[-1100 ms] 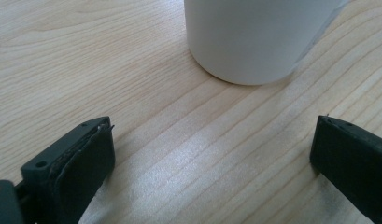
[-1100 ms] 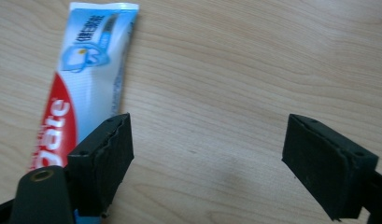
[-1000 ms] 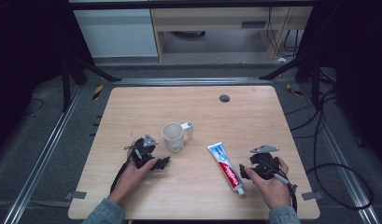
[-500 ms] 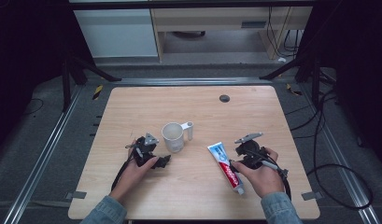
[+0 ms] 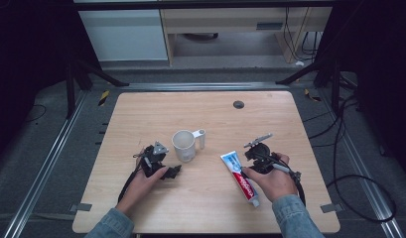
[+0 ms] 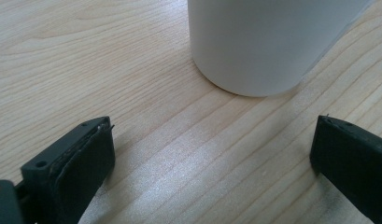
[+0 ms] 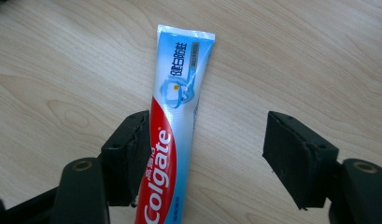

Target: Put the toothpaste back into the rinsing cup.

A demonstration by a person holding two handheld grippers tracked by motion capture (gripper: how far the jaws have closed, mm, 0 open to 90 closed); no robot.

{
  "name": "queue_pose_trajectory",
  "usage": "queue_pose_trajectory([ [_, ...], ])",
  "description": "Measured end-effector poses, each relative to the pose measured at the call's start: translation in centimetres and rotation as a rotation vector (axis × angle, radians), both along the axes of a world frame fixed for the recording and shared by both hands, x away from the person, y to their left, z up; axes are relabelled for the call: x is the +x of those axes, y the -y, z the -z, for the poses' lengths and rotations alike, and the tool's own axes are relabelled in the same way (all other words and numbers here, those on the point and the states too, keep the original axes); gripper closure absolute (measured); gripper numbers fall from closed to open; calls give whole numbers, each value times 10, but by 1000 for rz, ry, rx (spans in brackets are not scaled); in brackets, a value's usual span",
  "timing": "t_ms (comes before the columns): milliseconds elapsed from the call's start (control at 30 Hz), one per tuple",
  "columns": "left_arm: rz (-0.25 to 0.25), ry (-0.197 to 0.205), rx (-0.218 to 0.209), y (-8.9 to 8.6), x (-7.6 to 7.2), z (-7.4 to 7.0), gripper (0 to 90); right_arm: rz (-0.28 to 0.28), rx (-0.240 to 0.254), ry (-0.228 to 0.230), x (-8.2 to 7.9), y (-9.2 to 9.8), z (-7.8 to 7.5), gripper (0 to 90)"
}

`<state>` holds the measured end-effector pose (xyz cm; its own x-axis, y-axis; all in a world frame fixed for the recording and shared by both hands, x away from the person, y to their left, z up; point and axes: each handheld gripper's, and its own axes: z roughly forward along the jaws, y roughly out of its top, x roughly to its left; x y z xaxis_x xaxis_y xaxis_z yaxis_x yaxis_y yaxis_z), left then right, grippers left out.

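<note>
A white mug (image 5: 184, 145) with its handle to the right stands near the middle of the wooden table (image 5: 141, 119). My left gripper (image 5: 171, 171) rests on the table just in front of and left of it, open; in the left gripper view (image 6: 212, 154) the mug's base (image 6: 268, 42) is a short way ahead of the jaws. A red, white and blue toothpaste tube (image 5: 241, 177) lies flat at the front right. My right gripper (image 5: 247, 161) is open and low over the tube; the tube (image 7: 172, 135) lies between the spread jaws, against the left one.
A small dark round hole (image 5: 238, 104) sits in the table's far right part. Metal rails (image 5: 56, 148) run along both sides of the table. A white cabinet (image 5: 126, 34) and cables (image 5: 354, 163) lie beyond the edges.
My right gripper has moved left and forward from beside the toothpaste tube to over it. The left gripper, mug and tube have stayed where they were.
</note>
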<state>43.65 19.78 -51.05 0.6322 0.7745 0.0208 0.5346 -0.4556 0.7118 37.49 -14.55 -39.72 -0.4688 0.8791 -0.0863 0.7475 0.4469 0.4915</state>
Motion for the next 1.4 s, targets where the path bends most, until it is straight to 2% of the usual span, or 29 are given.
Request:
queue_pose_trajectory([
  [100,0,-1,-1,0,0,0,0,-1,-19,-25,1,-3,-1,346],
  [333,0,-1,-1,0,0,0,0,-17,-25,-55,4,-10,3,345],
  [600,0,-1,0,0,0,0,0,-15,-15,-89,10,-15,8,357],
  [833,2,0,0,0,0,0,0,-14,-25,-114,21,-20,20,366],
  [1400,9,-2,3,0,1,0,0,-19,-35,-215,48,-40,54,371],
])
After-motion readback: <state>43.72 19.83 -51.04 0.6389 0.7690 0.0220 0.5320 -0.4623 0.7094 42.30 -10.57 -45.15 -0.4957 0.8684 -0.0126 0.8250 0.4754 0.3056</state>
